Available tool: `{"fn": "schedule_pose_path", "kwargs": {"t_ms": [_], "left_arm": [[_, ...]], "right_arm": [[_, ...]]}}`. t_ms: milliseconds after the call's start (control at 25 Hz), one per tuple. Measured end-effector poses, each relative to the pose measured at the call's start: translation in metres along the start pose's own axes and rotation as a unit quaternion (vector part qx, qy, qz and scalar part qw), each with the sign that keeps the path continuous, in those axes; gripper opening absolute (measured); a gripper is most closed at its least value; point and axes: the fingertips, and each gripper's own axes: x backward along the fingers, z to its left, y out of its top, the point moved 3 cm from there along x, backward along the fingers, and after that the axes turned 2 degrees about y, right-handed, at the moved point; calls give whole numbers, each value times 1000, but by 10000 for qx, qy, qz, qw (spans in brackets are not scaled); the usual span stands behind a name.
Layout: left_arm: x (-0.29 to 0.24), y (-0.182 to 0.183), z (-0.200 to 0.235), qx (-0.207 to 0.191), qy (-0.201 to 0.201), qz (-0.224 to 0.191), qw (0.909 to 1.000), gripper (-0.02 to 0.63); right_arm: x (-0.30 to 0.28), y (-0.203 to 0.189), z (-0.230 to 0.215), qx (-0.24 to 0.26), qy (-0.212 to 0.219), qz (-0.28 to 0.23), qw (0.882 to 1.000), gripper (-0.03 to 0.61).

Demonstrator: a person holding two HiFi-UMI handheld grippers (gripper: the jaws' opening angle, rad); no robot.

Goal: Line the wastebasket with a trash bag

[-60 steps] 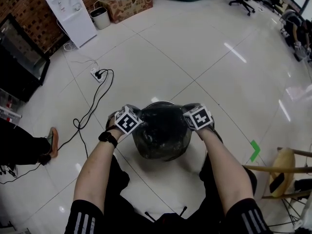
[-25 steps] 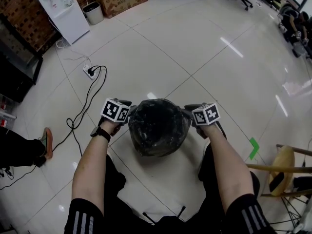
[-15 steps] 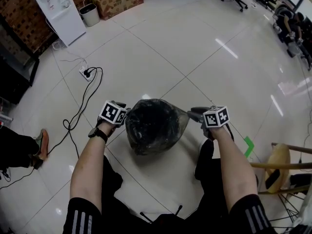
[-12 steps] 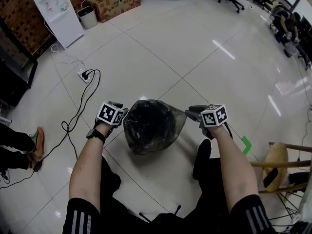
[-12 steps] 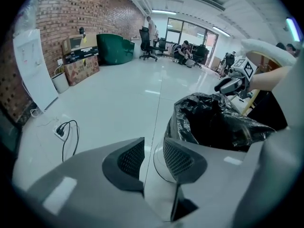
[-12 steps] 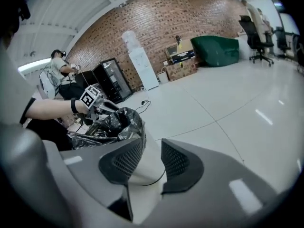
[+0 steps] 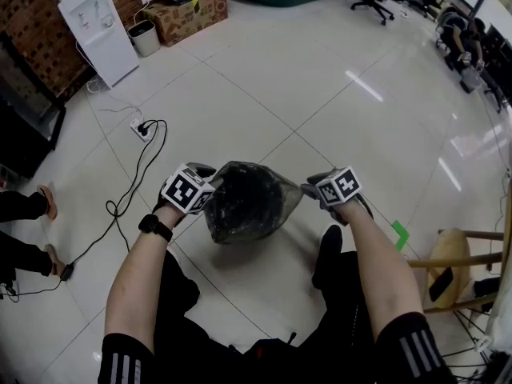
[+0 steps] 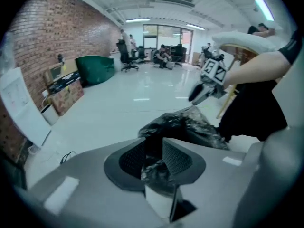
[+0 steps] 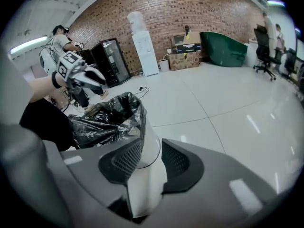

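A black trash bag (image 7: 246, 202) lines a white wastebasket (image 9: 151, 146), billowing over its mouth. In the head view my left gripper (image 7: 208, 181) is at the bag's left edge and my right gripper (image 7: 310, 187) at its right edge. In the left gripper view the jaws are closing, with black bag film (image 8: 156, 167) pinched between the pads over a bit of white rim. In the right gripper view the basket's white wall runs between the pads, the bag's edge (image 9: 121, 115) draped just beyond. Basket and bag look lifted and tilted between both hands.
A power strip with a black cable (image 7: 144, 128) lies on the tiled floor at left. A water dispenser (image 7: 92, 26), a small bin (image 7: 144, 37) and cardboard boxes (image 7: 188, 10) stand at the back. A wooden stool (image 7: 456, 266) is at right, another person's feet (image 7: 32, 206) at left.
Both grippers rose with the bag and basket, which now sit higher and tilted. The bag's mouth has been drawn wider toward the right gripper. The feet at left shifted.
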Motion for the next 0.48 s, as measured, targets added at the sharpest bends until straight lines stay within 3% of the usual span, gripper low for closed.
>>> {"fn": "schedule_pose_path", "kwargs": {"t_ms": [80,160,280,480], "left_arm": [[1,12,-49,-281,-759,178,9966,97],[-7,11,-87,-493,-1269,529,9893,97],[-25,-3,-111,-770,-1397,1101,9810,92],[-61,-37,-129,-755,-1469,1799,9697,92]], "right_arm": [[2,3,-1,42,-276,-37,9996,141],[15,16,0,113,-579,-174,9981,144],[36,38,13,-40,-631,-379,9973,164],[40,24,34,406,-827,289,9953,186]]}}
